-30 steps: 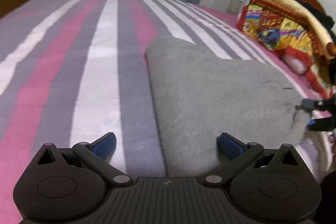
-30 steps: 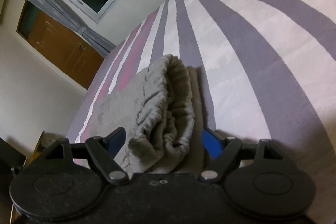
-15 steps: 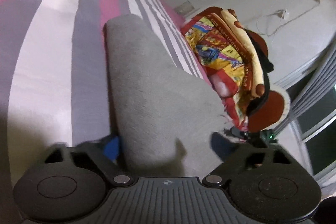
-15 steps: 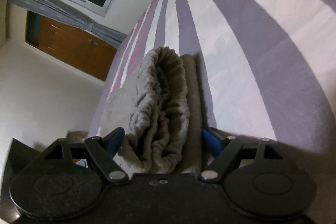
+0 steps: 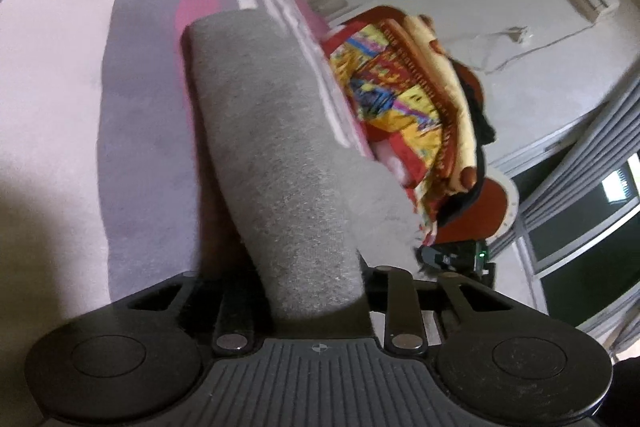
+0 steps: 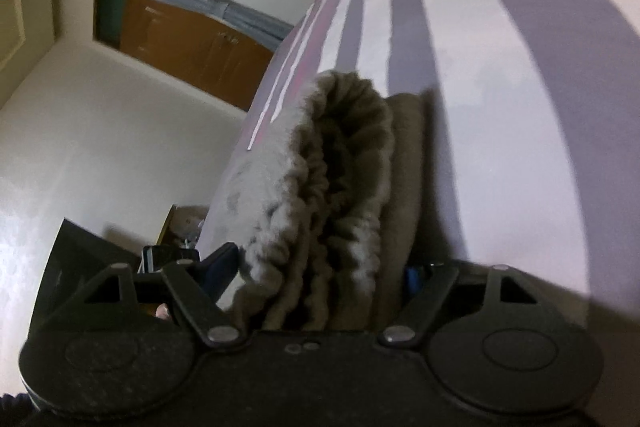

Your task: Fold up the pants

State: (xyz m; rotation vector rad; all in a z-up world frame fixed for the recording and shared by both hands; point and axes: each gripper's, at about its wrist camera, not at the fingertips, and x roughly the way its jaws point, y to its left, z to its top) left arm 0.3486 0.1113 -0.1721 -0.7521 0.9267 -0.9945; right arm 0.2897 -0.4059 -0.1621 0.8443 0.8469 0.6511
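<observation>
Both claws (image 5: 316, 291) (image 6: 320, 283) now clamped around lifted pants (image 5: 280, 167)

Both cameras sit very close over the folded grey fleece pants (image 5: 280, 163) on the pink, grey and white striped bedspread (image 5: 60, 87), looking along them from opposite ends. The left wrist view faces the bright patterned blanket heap (image 5: 404, 99) beyond the pants; the right wrist view, over the gathered waistband (image 6: 340, 187), faces the wooden door (image 6: 192, 51)
</observation>
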